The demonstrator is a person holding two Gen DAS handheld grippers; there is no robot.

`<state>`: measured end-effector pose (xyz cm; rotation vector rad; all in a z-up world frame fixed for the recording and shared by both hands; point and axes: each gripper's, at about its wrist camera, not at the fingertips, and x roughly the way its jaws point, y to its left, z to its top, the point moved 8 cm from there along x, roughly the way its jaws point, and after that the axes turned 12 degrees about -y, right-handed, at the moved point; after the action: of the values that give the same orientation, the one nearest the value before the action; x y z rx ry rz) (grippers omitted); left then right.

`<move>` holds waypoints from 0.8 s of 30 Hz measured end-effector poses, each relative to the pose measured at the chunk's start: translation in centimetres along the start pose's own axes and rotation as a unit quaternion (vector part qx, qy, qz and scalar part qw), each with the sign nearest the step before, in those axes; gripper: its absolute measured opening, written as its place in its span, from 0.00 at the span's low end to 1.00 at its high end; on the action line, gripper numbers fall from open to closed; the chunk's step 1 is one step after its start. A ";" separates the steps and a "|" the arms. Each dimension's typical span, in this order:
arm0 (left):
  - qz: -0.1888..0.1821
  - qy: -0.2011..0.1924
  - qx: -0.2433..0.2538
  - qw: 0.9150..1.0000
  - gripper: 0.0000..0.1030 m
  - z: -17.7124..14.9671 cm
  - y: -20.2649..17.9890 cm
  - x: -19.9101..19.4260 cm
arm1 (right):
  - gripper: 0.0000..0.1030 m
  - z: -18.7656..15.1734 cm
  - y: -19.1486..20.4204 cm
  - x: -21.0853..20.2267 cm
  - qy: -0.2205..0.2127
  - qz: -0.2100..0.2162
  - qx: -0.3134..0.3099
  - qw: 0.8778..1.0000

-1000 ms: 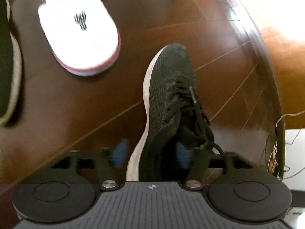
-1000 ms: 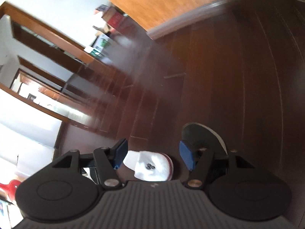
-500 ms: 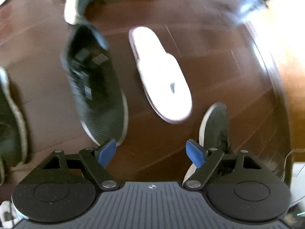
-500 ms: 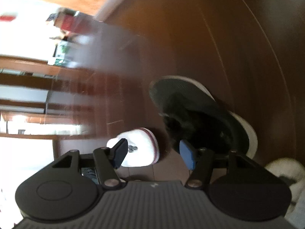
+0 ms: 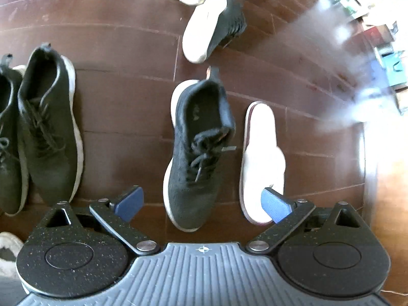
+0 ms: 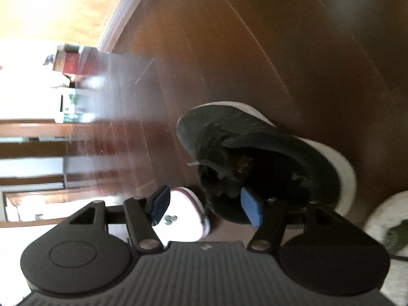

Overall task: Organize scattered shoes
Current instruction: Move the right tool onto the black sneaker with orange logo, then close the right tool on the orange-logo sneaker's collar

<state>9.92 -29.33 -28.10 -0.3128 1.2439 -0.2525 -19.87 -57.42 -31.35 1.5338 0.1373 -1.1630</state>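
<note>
The left gripper (image 5: 201,204) hangs above the floor with its blue pads spread wide and nothing between them. That spread suits a shoe's width, and a black sneaker (image 5: 199,150) lies straight ahead of it, toe toward the gripper and heel away, so I judge it the likely thing to be gripped. Just to the right of that sneaker, close but apart, a white slipper (image 5: 261,158) lies parallel, its toe end partly behind the right pad. Well off to the left, two dark sneakers (image 5: 48,127) sit side by side, toes toward the gripper; they read as a pair lying together. Farther ahead, another black shoe (image 5: 216,23) lies tipped on its side with its white sole showing, and a white shoe edge pokes in at the top, so the scatter is only partly sorted.

The right gripper (image 6: 204,205) is also parted and empty, held low and tilted. A black sneaker (image 6: 267,158) fills the space just ahead and to its right, close to the right pad, though I cannot tell if they touch. The slipper's toe (image 6: 183,216) with a small mark shows between the pads.

Only the left view shows the paired sneakers and the tipped shoe; only the right view shows the slipper's mark, a pale fuzzy object (image 6: 387,224) at far right and the lighter wood floor (image 6: 63,7) beyond.
</note>
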 end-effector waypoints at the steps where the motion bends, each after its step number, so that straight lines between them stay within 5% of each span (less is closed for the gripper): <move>1: 0.000 -0.006 -0.005 1.000 0.97 0.7 0.2 0.0 | 0.65 -0.2 -0.2 0.6 -0.004 -0.006 0.004 1.000; 14: 0.062 -0.002 -0.067 0.996 0.97 2.9 8.4 0.4 | 0.67 -1.1 -0.7 3.4 -0.067 -0.074 -0.016 0.995; 24: 0.036 0.003 -0.078 0.996 0.97 2.8 8.1 -0.2 | 0.67 -0.9 -1.0 2.6 -0.088 -0.100 0.041 0.990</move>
<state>12.68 -21.49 -30.07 -0.4007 1.2816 -0.0941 -18.65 -57.59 -34.02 1.5063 0.1285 -1.4722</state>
